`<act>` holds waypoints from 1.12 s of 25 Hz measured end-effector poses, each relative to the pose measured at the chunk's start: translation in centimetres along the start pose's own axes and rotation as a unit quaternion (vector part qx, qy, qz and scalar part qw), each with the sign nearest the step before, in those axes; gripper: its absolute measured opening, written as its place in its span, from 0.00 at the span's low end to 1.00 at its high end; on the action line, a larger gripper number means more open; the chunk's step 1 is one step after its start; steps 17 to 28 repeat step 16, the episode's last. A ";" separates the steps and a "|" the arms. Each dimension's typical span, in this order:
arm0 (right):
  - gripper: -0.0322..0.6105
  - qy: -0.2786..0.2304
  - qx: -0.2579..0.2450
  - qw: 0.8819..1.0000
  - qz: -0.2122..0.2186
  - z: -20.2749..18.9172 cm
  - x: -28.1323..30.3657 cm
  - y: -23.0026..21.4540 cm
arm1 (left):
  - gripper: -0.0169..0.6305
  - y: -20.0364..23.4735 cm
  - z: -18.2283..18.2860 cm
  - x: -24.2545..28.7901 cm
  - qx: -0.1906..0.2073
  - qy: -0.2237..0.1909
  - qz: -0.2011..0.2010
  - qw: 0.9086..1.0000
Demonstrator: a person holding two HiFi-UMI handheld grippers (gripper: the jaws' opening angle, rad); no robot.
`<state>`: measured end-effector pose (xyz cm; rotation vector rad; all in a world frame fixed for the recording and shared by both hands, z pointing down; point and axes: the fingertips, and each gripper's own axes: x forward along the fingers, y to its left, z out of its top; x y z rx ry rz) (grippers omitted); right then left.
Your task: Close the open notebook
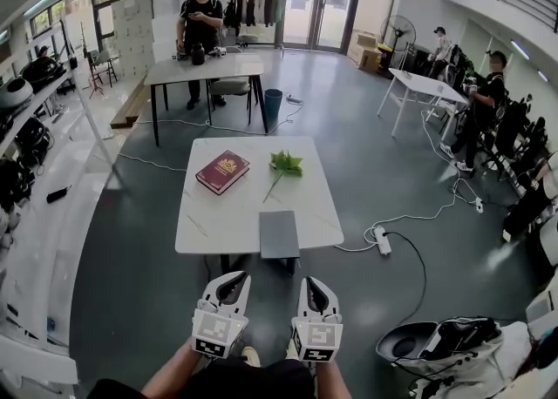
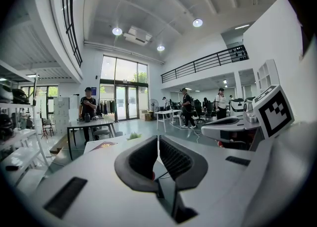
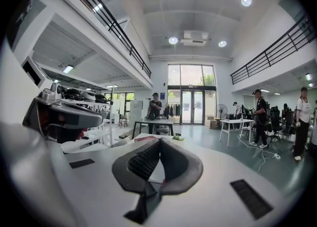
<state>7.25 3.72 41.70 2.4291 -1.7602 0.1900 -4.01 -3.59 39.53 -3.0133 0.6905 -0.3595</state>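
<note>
A grey notebook [image 1: 279,233] lies shut and flat at the near edge of the white table [image 1: 200,232], slightly overhanging it. Farther back on the table lie a dark red book [image 1: 222,171], also shut, and a green leafy sprig [image 1: 284,163]. My left gripper [image 1: 234,277] and right gripper [image 1: 310,284] hang side by side below the table's near edge, well short of the notebook. Both have their jaws together with nothing between them. In the left gripper view my left gripper [image 2: 157,139] shows closed tips. My right gripper [image 3: 159,141] looks the same in the right gripper view.
A power strip [image 1: 382,239] with a cable lies on the floor right of the table. Behind stand a blue bin [image 1: 273,105] and a second table [image 1: 174,71] with a person at it. Shelving [image 1: 26,171] lines the left; equipment [image 1: 445,345] sits at lower right.
</note>
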 end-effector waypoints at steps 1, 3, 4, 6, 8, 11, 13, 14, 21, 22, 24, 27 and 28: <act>0.07 0.000 -0.001 1.000 0.000 0.0 0.0 0.0 | 0.07 0.0 0.0 0.0 -0.001 0.001 0.000 1.000; 0.07 -0.001 -0.002 1.000 0.000 -0.1 -0.1 0.0 | 0.07 -0.1 0.0 -0.1 0.000 0.002 -0.001 1.000; 0.07 -0.001 -0.003 1.000 0.000 -0.1 -0.1 0.1 | 0.07 -0.1 0.0 -0.1 0.001 0.003 -0.001 1.000; 0.07 -0.001 -0.003 1.000 0.000 -0.2 -0.1 0.1 | 0.07 -0.2 -0.1 -0.1 0.001 0.003 -0.004 1.000; 0.07 0.001 -0.003 1.000 0.000 -0.1 -0.1 0.1 | 0.07 -0.2 0.0 -0.1 0.000 0.003 -0.005 1.000; 0.07 0.001 -0.003 1.000 0.000 -0.1 0.0 0.1 | 0.07 -0.1 -0.1 -0.1 -0.001 0.003 -0.005 1.000; 0.07 0.001 -0.003 1.000 0.000 -0.2 0.1 0.3 | 0.07 0.0 -0.2 -0.1 -0.001 0.002 -0.005 1.000; 0.07 0.001 -0.004 1.000 0.000 -0.3 0.2 0.3 | 0.07 0.1 -0.3 -0.1 -0.001 0.002 -0.005 1.000; 0.07 0.001 -0.004 1.000 -0.001 -0.4 0.2 0.5 | 0.07 0.2 -0.4 -0.1 0.000 0.002 -0.005 1.000; 0.07 0.001 -0.004 1.000 -0.001 -0.4 0.2 0.5 | 0.07 0.2 -0.4 -0.1 0.000 0.002 -0.005 1.000; 0.07 0.001 -0.004 1.000 -0.001 -0.4 0.2 0.5 | 0.07 0.2 -0.4 -0.1 0.000 0.002 -0.005 1.000; 0.07 0.001 -0.004 1.000 -0.001 -0.4 0.2 0.5 | 0.07 0.2 -0.4 -0.1 0.000 0.002 -0.005 1.000; 0.07 0.001 -0.004 1.000 -0.001 -0.4 0.2 0.5 | 0.07 0.2 -0.4 -0.1 0.000 0.002 -0.005 1.000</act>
